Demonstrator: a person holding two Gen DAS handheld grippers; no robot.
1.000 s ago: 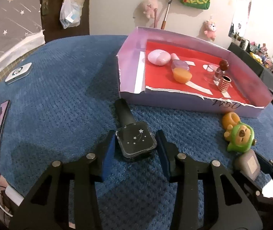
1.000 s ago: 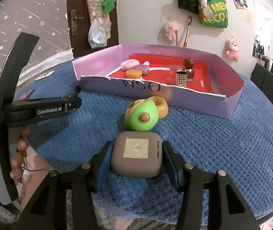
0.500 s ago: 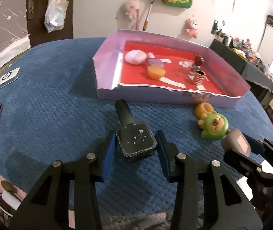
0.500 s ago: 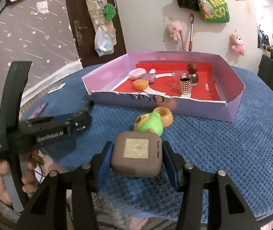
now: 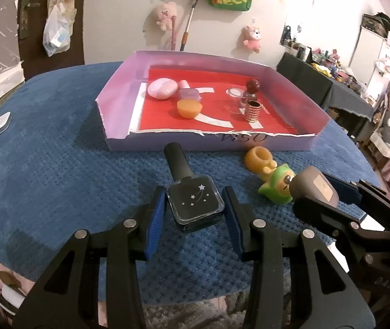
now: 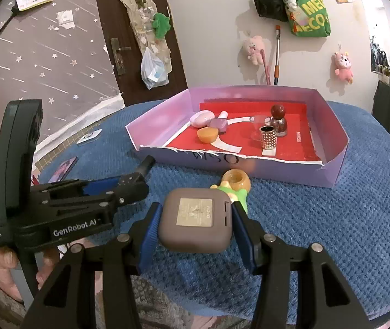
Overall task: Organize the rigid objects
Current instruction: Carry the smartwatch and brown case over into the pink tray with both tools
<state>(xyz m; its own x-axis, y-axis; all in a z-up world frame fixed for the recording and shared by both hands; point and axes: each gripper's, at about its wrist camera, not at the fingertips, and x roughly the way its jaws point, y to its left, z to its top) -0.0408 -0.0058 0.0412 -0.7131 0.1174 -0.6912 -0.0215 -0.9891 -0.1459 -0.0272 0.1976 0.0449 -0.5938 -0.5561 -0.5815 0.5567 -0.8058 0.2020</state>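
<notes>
Our left gripper (image 5: 195,211) clamps a dark bottle (image 5: 193,201) between its pads, cap pointing ahead. Our right gripper (image 6: 195,226) grips a brown case (image 6: 195,223). Beyond both we see the tray (image 5: 118,142), and a green toy (image 5: 275,187) just ahead of the case.

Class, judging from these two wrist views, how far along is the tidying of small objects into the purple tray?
Done: the purple cardboard tray already holds a pink oval case, an orange cup and some small bottles. In hand: the left gripper clamps a dark square nail-polish bottle; the right gripper clamps a taupe rounded case. Left: the green and orange toy figure on the blue cloth.
</notes>
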